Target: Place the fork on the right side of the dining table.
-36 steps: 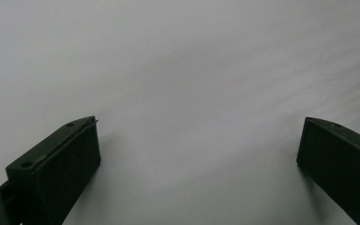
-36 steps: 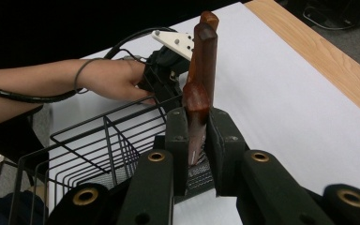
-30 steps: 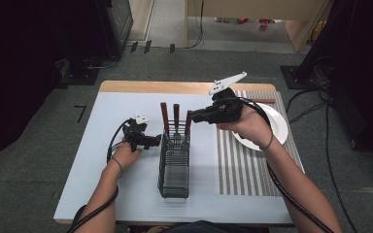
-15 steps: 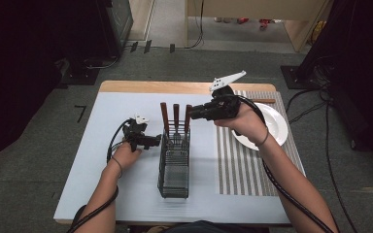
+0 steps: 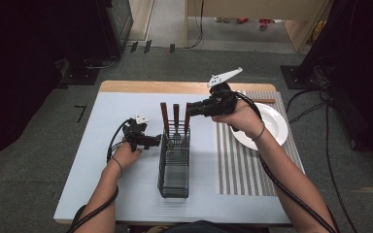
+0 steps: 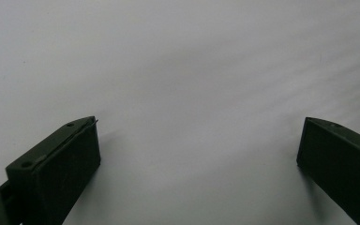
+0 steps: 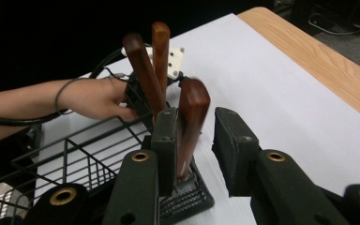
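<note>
A black wire basket (image 5: 175, 162) stands mid-table on the white mat. Three brown wooden handles rise from its far end: left (image 5: 164, 114), middle (image 5: 176, 114) and right (image 5: 188, 116). My right gripper (image 5: 191, 109) is level with the right handle. In the right gripper view that handle (image 7: 193, 112) stands between the open jaws of my right gripper (image 7: 194, 119), close against the left jaw, with a gap to the right one. My left gripper (image 5: 156, 141) rests just left of the basket. In the left gripper view my left gripper (image 6: 197, 136) is wide open over bare white surface.
A white plate (image 5: 274, 127) lies at the right on a striped placemat (image 5: 238, 165), partly behind my right hand. The white mat (image 5: 102, 116) covers most of the table, and a wooden edge (image 5: 165, 87) runs along the far side. Cables trail from both grippers.
The right hand has shifted very slightly left at the handles. The left gripper and the basket have stayed where they were.
</note>
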The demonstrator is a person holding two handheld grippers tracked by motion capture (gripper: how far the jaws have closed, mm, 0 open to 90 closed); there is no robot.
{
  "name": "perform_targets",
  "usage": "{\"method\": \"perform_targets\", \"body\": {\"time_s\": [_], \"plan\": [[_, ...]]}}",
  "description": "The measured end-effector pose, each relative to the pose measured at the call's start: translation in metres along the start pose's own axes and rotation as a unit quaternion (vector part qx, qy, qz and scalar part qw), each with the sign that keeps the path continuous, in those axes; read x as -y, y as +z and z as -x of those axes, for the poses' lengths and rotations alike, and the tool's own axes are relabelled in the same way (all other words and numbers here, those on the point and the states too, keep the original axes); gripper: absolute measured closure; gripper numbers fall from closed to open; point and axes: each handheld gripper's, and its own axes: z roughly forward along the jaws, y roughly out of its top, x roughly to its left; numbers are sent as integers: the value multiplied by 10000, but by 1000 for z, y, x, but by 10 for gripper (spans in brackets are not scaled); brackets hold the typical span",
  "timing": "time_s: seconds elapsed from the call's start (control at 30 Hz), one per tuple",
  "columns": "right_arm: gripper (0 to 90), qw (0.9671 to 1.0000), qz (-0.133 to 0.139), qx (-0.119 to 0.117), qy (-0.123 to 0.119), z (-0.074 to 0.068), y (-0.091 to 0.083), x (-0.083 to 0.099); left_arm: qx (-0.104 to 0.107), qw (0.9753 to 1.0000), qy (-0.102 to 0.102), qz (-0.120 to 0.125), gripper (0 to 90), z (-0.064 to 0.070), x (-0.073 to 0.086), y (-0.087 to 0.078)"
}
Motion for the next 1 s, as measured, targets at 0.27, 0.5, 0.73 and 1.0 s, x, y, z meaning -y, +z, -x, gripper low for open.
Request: {"method": "perform_targets", "body": {"time_s": [0.27,0.5,0.73,1.0], "plan": [[798,9994,-248,-250,-57,-1,4,-17,2,10000,3,1,0,0,0,0],[803,9982,-516,-213,-201,-20,-7,-18,-1,10000,6,-6,0,0,0,0],[814,9978,-526,-34,-405,-36,-14,-23,-1,10000,17,-13,0,0,0,0],[814,9986,-384,113,-358,-40,-29,-29,0,10000,14,-12,0,0,0,0]]}}
